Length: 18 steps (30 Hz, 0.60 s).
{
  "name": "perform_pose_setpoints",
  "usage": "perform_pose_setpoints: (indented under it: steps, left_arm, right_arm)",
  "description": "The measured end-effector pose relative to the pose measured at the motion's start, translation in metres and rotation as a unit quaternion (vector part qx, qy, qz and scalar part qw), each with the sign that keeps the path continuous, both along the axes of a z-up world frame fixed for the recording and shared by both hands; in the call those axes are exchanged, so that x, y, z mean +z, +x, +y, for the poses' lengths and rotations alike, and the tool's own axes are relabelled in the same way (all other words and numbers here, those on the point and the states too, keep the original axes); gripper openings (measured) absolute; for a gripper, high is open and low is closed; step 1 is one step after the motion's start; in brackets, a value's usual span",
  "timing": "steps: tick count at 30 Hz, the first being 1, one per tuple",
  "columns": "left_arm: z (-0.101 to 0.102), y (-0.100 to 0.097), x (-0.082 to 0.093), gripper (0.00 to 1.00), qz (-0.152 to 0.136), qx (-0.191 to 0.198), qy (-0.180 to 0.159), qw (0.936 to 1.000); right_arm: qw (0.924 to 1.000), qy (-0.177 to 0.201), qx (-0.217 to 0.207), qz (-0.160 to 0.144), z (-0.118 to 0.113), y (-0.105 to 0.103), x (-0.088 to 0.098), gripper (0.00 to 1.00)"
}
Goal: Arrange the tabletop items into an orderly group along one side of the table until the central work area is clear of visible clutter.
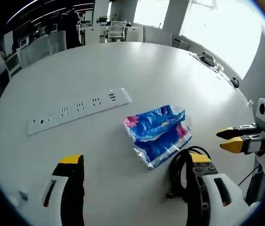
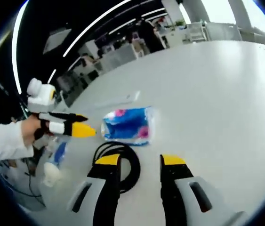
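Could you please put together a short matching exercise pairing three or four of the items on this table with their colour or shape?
Things:
1. power strip
2. tissue pack
3. cable
4. left gripper jaw tips

Descriptions:
A. black, coiled in a loop
B. yellow
C. white, long and flat
D. blue with pink patches

Pairs: 1-C, 2-D, 3-A, 4-B

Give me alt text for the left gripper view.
An open left gripper hovers over a white table, near a blue tissue pack and a coiled black cable. A white power strip lies beyond; the right gripper enters at right.
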State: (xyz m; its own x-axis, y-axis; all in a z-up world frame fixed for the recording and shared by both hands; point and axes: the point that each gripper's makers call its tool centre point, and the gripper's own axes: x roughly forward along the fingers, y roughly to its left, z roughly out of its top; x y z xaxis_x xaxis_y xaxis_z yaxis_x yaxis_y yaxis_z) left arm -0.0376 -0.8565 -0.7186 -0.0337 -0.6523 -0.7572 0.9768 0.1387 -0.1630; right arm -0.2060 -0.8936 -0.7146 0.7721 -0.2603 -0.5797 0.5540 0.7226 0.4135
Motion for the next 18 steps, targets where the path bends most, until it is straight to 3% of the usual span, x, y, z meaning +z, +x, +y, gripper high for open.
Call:
perform_pose_setpoints:
  steps: [8, 13, 18]
  left_arm:
    - [0.029, -0.020, 0.036, 1.00, -0.023, -0.010, -0.025, 0.9994]
    - [0.050, -0.022, 0.046, 1.00, -0.034, -0.009, -0.031, 0.9989]
    - [0.074, -0.011, 0.056, 1.00, -0.033, -0.007, -0.040, 0.9986]
  right_arm:
    - [0.9991, -0.030, 0.028, -0.015, 0.020, -0.001, 0.030, 0.61]
    - [0.9973, -0.038, 0.059, -0.024, 0.038, 0.004, 0.040, 0.61]
    - [0.9969, -0.043, 0.058, -0.031, 0.052, 0.009, 0.054, 0.61]
